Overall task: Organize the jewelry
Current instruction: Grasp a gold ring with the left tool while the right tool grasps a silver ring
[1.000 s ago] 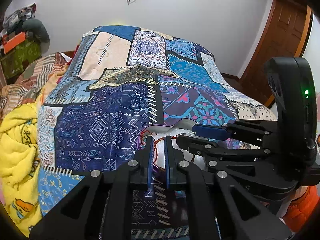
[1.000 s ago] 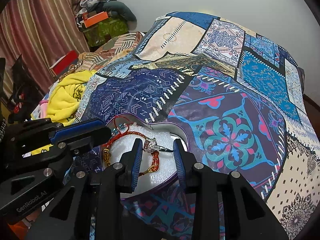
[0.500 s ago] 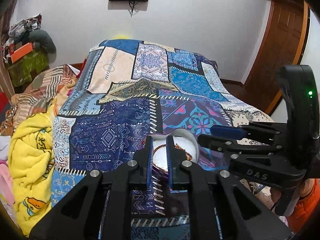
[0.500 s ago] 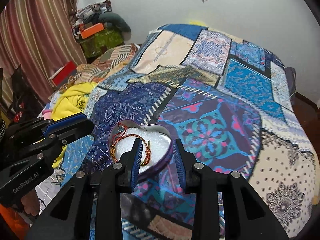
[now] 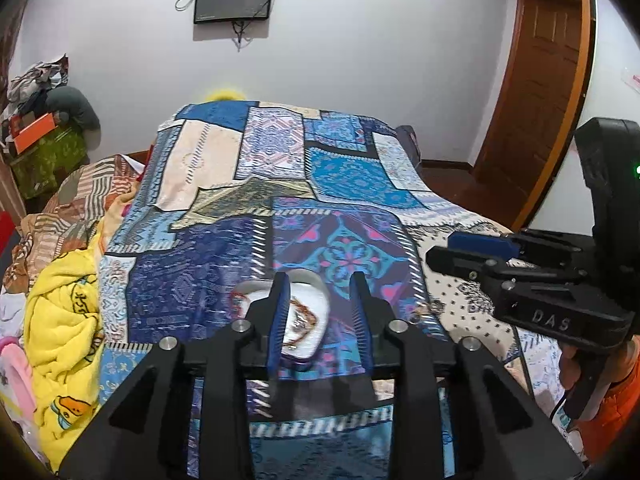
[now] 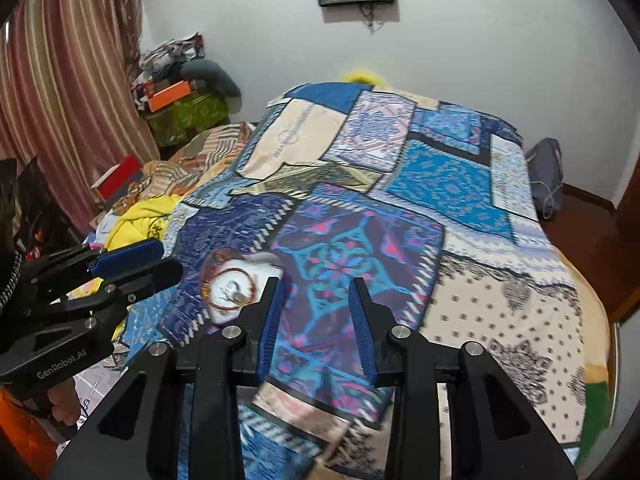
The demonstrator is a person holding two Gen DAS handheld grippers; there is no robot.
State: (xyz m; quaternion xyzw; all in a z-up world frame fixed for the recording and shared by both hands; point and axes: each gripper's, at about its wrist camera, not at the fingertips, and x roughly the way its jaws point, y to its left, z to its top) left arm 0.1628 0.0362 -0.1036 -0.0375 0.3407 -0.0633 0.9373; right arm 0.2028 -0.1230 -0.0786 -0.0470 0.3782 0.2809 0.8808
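jewelry dish (image 5: 306, 320) with bracelets (image 6: 230, 290) sits on patchwork bedspread (image 5: 352, 176); left gripper (image 5: 320, 316) and right gripper (image 6: 316, 316) hover with jaws apart, holding nothing.

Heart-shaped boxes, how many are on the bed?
1. The heart-shaped box lies on the patchwork bedspread near its front edge, with bracelets inside. More could be hidden behind the grippers.

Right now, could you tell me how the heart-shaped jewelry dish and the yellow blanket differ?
The heart-shaped jewelry dish is white, rigid and small, lying on the patchwork bedspread with bracelets inside; the yellow blanket is large, soft and crumpled, heaped at the bed's side. Neither is gripped: both tongs, left and right, are open.
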